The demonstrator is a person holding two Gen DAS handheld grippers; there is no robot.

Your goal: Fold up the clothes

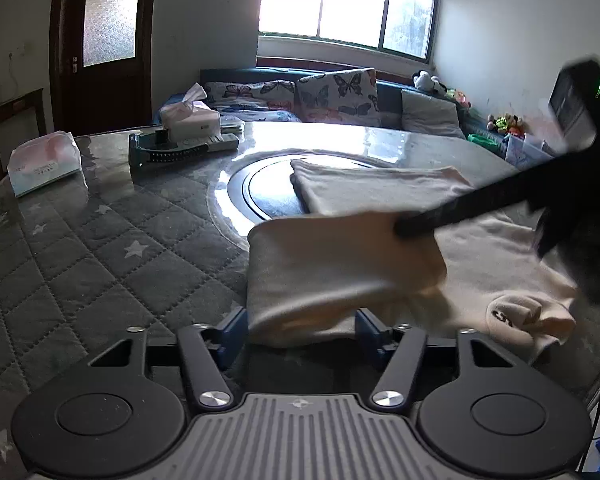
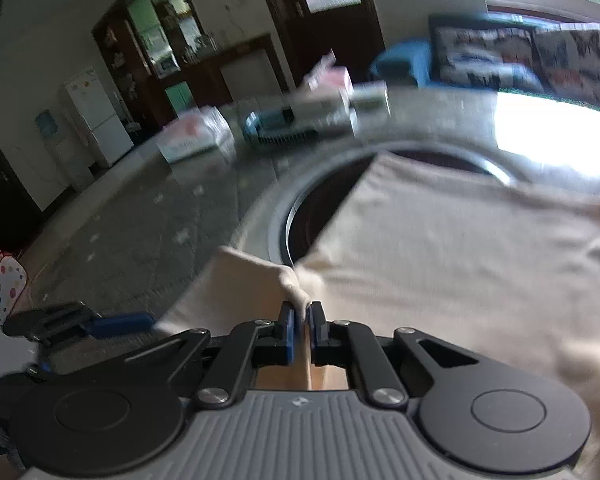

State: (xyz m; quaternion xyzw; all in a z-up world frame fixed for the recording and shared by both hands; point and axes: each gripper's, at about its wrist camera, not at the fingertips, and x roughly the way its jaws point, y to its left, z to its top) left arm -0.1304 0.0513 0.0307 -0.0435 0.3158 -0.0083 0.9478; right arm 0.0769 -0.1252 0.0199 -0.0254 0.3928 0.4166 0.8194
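Garment (image 2: 440, 248), cream and limp, is pinched at a bunched edge by our right gripper (image 2: 302, 312), jaws closed tight on the cloth; our left gripper (image 1: 296, 328) stands open astride a folded edge, pads not pressing. It sprawls across the quilted tabletop (image 1: 100, 240); we judge it light and floppy, best taken at corners or hems.

Cream garment (image 1: 380, 240) lies partly folded on the quilted table (image 1: 100, 248), one folded flap lifted above it.

Cream garment on a grey quilt

The garment (image 1: 340, 264) is cream; the table cover (image 1: 100, 248) is grey, diamond-quilted with pale stars; cushions (image 1: 336, 92) carry butterflies; gripper pads (image 2: 288, 332) are blue.
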